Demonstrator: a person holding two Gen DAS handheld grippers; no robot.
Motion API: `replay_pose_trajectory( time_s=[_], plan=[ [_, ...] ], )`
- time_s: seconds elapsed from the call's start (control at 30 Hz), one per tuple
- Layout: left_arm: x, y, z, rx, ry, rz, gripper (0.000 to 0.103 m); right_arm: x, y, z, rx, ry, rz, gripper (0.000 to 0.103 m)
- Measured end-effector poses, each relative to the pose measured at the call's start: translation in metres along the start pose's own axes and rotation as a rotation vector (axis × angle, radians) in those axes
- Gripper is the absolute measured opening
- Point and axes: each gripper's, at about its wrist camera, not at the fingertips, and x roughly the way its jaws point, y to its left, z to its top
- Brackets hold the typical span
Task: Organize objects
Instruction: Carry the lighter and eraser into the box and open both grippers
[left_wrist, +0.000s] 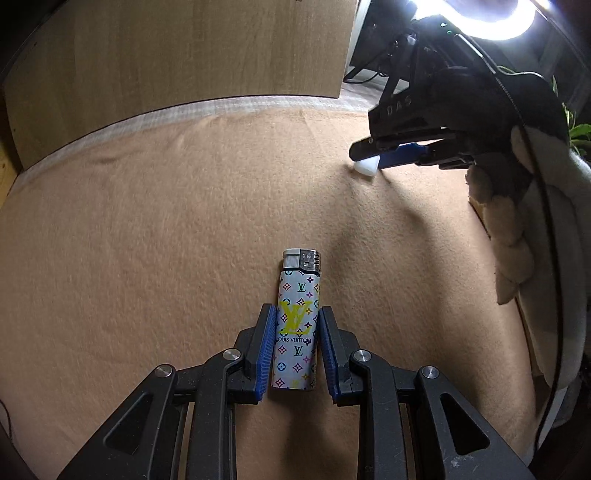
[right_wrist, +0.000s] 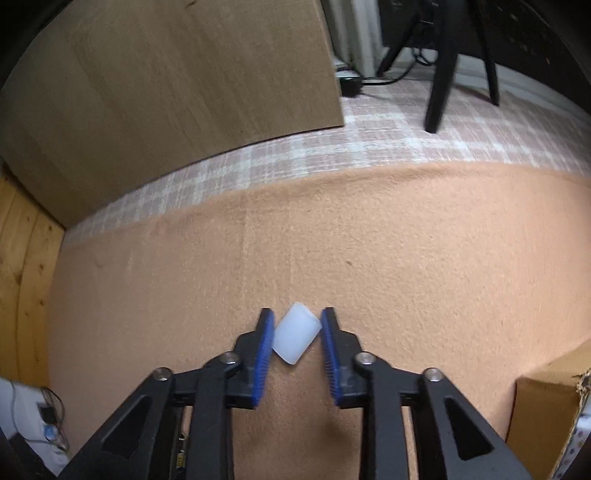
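Note:
A patterned lighter (left_wrist: 297, 321) with a silver top lies on the tan cloth (left_wrist: 166, 240), pointing away. My left gripper (left_wrist: 297, 314) is shut on its lower half, both blue pads touching its sides. A small white plastic cap (right_wrist: 297, 338) sits tilted between the blue pads of my right gripper (right_wrist: 297, 317), which is shut on it just above the cloth (right_wrist: 406, 258). In the left wrist view the right gripper (left_wrist: 364, 157) shows at the upper right with the white cap (left_wrist: 366, 168) at its tip.
A large cardboard box (left_wrist: 177, 55) stands at the back left, also in the right wrist view (right_wrist: 166, 81). A checked cloth (right_wrist: 406, 129) lies beyond the tan one, with black tripod legs (right_wrist: 439, 74) on it. A cardboard box corner (right_wrist: 546, 417) is at the right. A ring light (left_wrist: 480, 18) shines overhead.

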Motion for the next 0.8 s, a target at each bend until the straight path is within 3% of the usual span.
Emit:
replay_pose_trajectory(
  time_s=[0.13,0.3,0.8],
  plan=[
    [0.001,-0.002,0.001,-0.011,-0.002,0.001,0.025,-0.002,0.005,-0.002,-0.041,-0.007,-0.017,0.015],
    [0.002,0.005,0.003,-0.053,-0.001,-0.023,0.025,-0.014,-0.005,-0.007,-0.026,-0.002,0.037,0.006],
    [-0.012,-0.003,-0.006,-0.086,-0.005,-0.059,0.025,-0.083,-0.035,-0.063,0.015,-0.058,0.192,0.005]
  ],
)
